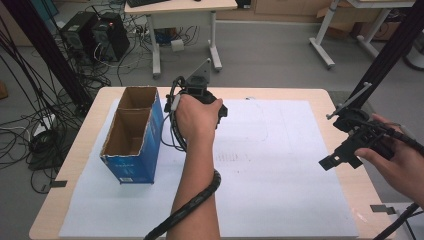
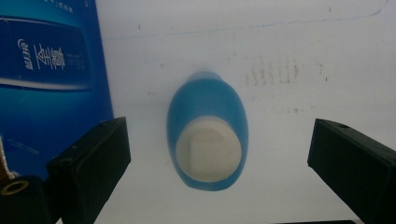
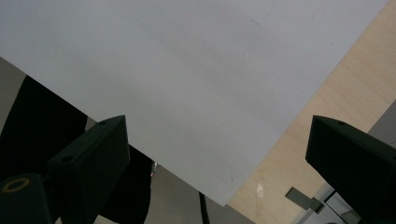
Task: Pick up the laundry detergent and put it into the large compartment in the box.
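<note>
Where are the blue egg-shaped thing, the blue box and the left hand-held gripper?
blue egg-shaped thing (image 2: 208, 135), left gripper view, middle of its shell.
blue box (image 1: 150, 131), high view, its outer side wall.
left hand-held gripper (image 2: 219, 156), left gripper view, midway between its open jaws.

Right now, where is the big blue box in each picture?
High view: the blue box stands open at the table's left, beside the left gripper.
Left gripper view: its printed side fills the left edge.
Right gripper view: not there.
Shared landmark: the white sheet.

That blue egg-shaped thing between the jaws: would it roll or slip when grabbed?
The blue egg-shaped object looks rounded and smooth, so it may squirt from the jaws. Lying on the white sheet, it would probably roll if nudged. Its weight is unclear.
</note>
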`<state>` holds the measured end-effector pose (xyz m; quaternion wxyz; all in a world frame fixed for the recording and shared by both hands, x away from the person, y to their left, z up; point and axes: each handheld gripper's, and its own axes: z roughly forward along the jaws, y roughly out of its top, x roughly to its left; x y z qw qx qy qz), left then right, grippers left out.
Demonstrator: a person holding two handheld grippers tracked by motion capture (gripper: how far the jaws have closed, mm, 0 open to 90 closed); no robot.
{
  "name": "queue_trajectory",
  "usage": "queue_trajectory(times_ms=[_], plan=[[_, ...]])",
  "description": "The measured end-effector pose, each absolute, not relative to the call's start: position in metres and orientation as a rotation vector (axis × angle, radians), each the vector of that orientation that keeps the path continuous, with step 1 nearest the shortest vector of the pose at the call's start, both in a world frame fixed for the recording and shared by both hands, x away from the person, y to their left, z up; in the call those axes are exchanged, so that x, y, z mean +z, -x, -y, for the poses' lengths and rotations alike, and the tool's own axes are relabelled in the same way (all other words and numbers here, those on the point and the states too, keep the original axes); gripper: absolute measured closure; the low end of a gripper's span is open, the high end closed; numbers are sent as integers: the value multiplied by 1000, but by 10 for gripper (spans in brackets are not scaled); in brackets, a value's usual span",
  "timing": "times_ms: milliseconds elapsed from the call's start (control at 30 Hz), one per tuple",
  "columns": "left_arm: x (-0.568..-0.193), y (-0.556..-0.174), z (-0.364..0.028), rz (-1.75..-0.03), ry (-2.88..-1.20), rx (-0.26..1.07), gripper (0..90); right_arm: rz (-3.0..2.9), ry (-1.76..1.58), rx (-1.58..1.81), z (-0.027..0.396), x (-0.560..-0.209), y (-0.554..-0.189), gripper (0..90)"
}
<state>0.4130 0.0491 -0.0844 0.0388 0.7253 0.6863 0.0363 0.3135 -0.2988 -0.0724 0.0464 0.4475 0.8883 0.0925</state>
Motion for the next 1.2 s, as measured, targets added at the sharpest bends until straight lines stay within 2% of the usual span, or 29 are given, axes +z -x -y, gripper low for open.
queue_trajectory(times_ms=[867, 1200], plan=[[-118, -415, -52, -2133, -2230, 89, 85, -2727, -1369, 283, 297, -85, -317, 65], [-125, -417, -53, -2124, -2246, 75, 243, -2719, -1381, 274, 296, -88, -320, 64]])
